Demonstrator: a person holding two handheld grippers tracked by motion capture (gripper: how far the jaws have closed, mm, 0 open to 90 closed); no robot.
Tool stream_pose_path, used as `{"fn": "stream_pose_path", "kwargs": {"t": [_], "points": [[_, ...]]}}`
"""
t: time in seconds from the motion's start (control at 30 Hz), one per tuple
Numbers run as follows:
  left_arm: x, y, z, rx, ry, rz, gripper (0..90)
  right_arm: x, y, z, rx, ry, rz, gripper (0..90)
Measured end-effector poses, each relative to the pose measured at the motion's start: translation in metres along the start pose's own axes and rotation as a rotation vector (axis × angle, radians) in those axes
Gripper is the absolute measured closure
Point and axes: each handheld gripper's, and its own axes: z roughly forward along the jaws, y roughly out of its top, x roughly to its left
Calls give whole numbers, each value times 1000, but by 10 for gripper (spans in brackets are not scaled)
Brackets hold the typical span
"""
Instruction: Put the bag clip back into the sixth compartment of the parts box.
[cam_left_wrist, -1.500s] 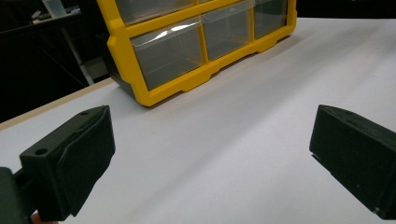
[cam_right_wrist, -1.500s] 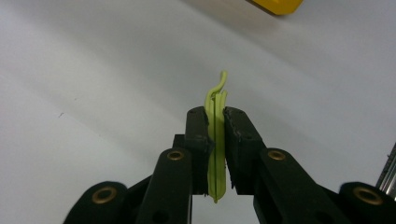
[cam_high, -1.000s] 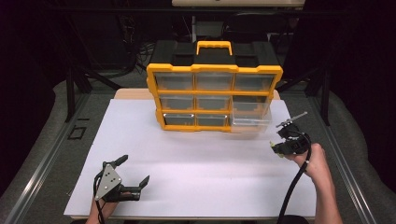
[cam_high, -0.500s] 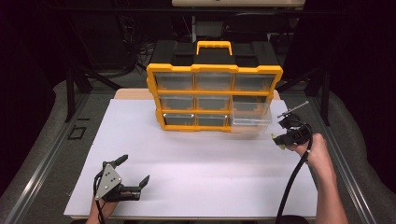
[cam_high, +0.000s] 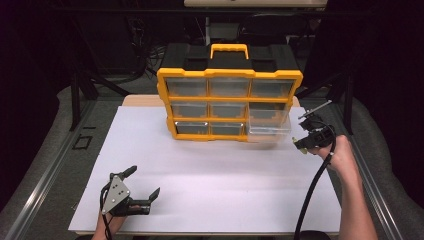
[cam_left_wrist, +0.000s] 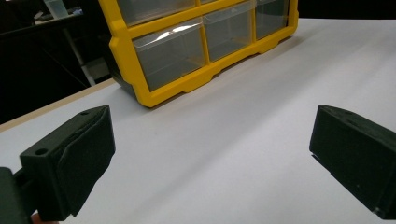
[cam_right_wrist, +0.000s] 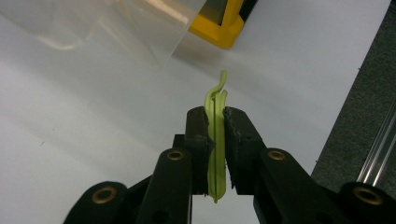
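Jaws of the right gripper (cam_right_wrist: 215, 126) are clamped on a thin green clip (cam_right_wrist: 216, 140), held above the white table (cam_high: 210, 175) just beside the pulled-out clear drawer (cam_high: 269, 131) of the yellow organizer (cam_high: 229, 105). Left gripper (cam_high: 142, 187) rests wide open, well apart.

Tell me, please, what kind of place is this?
Probably a lab or recording workbench: a white table with a yellow drawer organizer, dark stands and cables behind, and hand-held grippers.
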Motion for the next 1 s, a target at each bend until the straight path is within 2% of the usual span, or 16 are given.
{"fn": "stream_pose_path", "kwargs": {"t": [1.0], "points": [[-1,0,1,-2,-2,3,1,-4,29,-30,-3,-42,-20,802]]}}
